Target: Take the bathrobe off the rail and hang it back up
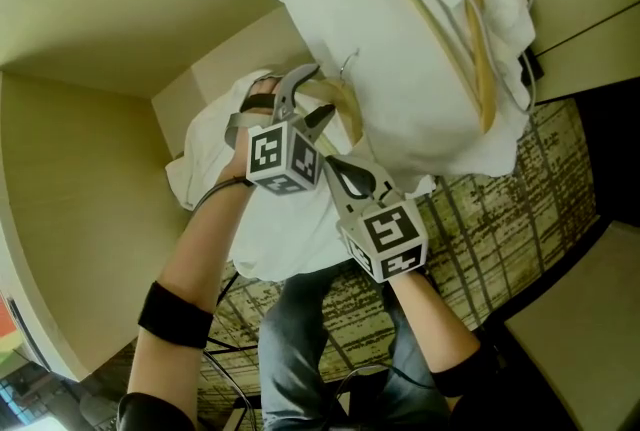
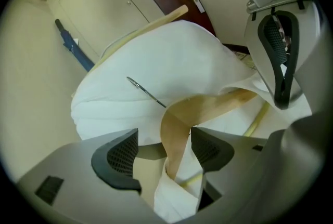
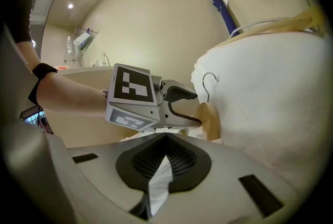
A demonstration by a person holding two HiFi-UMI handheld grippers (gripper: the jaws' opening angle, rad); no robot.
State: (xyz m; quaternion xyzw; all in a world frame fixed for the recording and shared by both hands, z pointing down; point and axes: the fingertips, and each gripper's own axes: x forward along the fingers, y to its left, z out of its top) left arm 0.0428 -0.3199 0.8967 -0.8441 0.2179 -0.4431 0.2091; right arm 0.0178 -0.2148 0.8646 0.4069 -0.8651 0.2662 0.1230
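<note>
The robe (image 1: 400,49) is bunched over a wooden hanger (image 2: 208,106) and held in the air, just beyond both grippers. The left gripper (image 2: 164,147) is open: the hanger's neck and a robe fold pass between its fingers (image 2: 122,153), unpinched. The right gripper (image 3: 162,160) is clamped on a white robe fold. The hook (image 2: 145,91) points away from the left fingers, and in the left gripper view the hanger's arm runs rightward.

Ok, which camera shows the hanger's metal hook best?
Left gripper view: the hook lies large and unobstructed against the white bathrobe. The right gripper view shows it smaller; the head view, only a thin sliver.
</note>
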